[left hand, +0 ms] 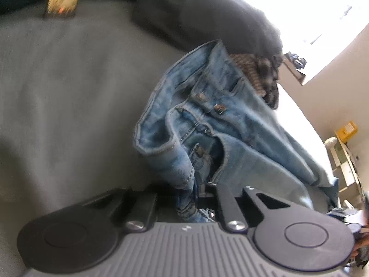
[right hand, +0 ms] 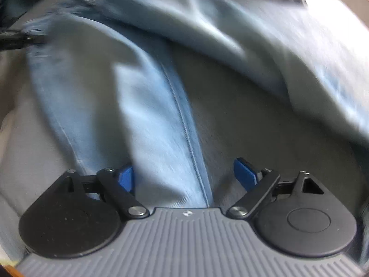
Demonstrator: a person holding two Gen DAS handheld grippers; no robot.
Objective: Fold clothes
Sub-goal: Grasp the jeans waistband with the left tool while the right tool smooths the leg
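Left gripper (left hand: 196, 198): jaws were drawn close together, clamped on a bunch of the jeans (left hand: 207, 120); its fingertips were hidden by the cloth.
Left linkage: both black arms angled inward toward the middle.
Right gripper (right hand: 184, 175): jaws stood wide apart, blue pads (right hand: 244, 175) showing on either side.
Right contact: a denim leg ran between the pads; the frame was blurred, so it probably gripped nothing.

A grey bedcover (left hand: 69, 97) fills nine o'clock; a beige wall (left hand: 341, 69) and bright window light (left hand: 299, 4) lie toward two.
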